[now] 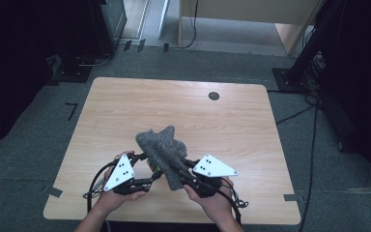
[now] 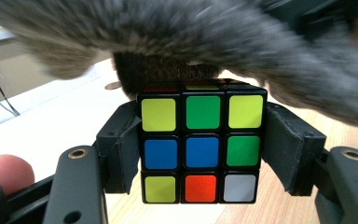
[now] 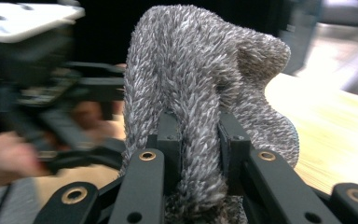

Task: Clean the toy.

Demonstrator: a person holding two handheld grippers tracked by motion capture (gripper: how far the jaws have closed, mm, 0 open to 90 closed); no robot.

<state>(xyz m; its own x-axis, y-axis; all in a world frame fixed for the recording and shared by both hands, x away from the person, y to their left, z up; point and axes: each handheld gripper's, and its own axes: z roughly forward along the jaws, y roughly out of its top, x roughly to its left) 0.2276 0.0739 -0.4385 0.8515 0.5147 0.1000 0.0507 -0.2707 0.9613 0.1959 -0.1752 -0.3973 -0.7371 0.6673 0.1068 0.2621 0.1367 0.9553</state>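
Puzzle cube and grey cloth held together above the near edge of the table [image 1: 125, 96].

Left gripper [image 2: 200, 140] clamped on the cube [image 2: 201, 150] by its two sides; right gripper [image 3: 200, 140] pinching a fold of fuzzy cloth [image 3: 200, 79], draped over the cube's top, touching it.

You're working in what looks like a lab or recording room: a bare wooden surface [image 1: 125, 96] on grey carpet [image 1: 24, 159] with tape marks [image 1: 71, 110], loose cables [image 1: 314, 145], dark stand bases [image 1: 290, 79] and black drapes [image 1: 9, 58].
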